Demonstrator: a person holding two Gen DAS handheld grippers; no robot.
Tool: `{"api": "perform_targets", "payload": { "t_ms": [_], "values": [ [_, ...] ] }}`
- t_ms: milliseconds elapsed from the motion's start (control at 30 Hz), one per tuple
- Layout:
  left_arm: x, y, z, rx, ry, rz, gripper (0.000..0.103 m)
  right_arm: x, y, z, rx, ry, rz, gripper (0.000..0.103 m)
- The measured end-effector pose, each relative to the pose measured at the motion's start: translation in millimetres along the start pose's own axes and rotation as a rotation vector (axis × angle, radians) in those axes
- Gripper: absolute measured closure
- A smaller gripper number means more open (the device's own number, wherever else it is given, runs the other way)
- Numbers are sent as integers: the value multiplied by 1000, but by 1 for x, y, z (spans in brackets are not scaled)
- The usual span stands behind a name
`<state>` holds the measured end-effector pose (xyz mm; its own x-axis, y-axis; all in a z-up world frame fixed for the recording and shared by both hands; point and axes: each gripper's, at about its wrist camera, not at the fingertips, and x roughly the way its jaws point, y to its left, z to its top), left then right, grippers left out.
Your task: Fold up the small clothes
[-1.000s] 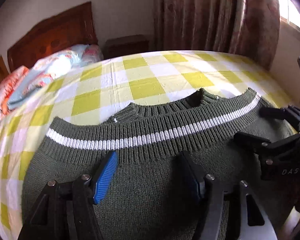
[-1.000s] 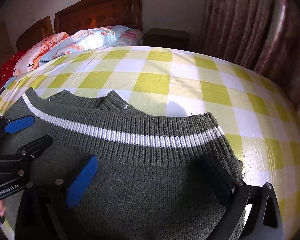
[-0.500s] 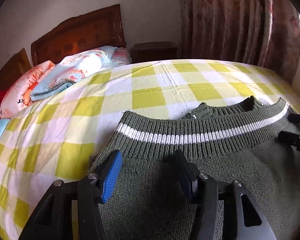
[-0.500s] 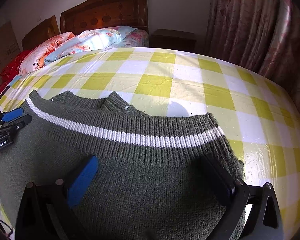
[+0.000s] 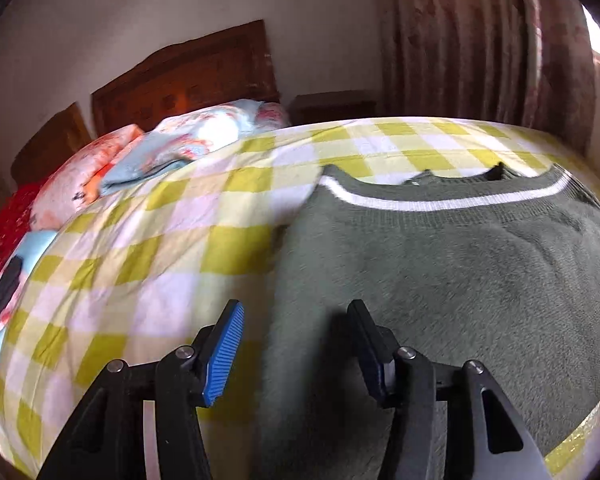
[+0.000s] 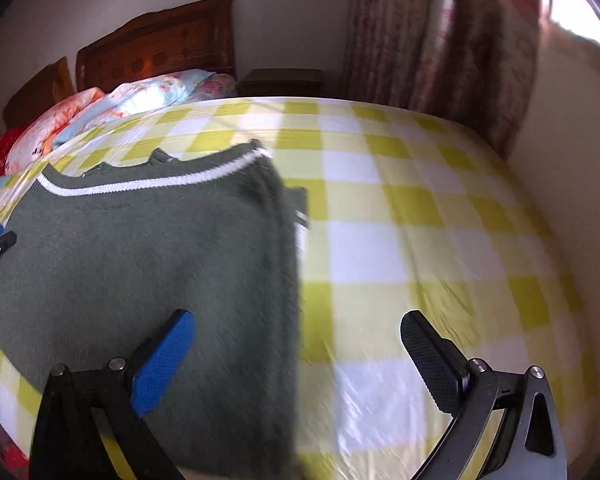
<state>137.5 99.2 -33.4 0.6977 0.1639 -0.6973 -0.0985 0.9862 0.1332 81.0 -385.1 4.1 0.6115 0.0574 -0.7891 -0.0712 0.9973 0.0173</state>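
Sweater of dark green knit with a white stripe (image 5: 440, 264) lies flat on the yellow-checked bed (image 6: 400, 240). Left gripper (image 5: 296, 344) and right gripper (image 6: 296, 354), jaws apart and empty, straddle its side edges, probably to fold them inward.

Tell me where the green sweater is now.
The green sweater lies flat on the checked bedspread near its front edge, left in the right wrist view, striped hem toward the pillows.
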Motion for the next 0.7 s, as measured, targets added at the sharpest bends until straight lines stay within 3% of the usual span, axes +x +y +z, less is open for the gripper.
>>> {"api": "perform_targets", "payload": {
  "t_ms": [100,167,233,300,400,467,600,700],
  "values": [
    [-26,22,-7,-130,-23,4,48,-24,-25,-34,125,14,161,0],
    [-43,15,-10,-119,-44,-55,48,-32,-22,-49,137,13,256,0],
    [-53,-6,-15,-41,-47,-137,48,-31,-9,-55,119,31,315,0],
    [-51,-30,-19,36,-21,-179,48,-20,7,-56,107,82,324,0],
    [-37,-54,-28,100,23,-148,48,-17,19,-56,108,99,323,0],
    [-36,-52,-33,73,-2,-155,46,-16,21,-57,131,90,369,0],
    [-27,-39,-34,4,9,-216,39,-8,21,-51,183,30,369,0],
    [-28,-41,-35,37,13,-211,39,-4,14,-47,295,-22,370,0]
  ]
}}
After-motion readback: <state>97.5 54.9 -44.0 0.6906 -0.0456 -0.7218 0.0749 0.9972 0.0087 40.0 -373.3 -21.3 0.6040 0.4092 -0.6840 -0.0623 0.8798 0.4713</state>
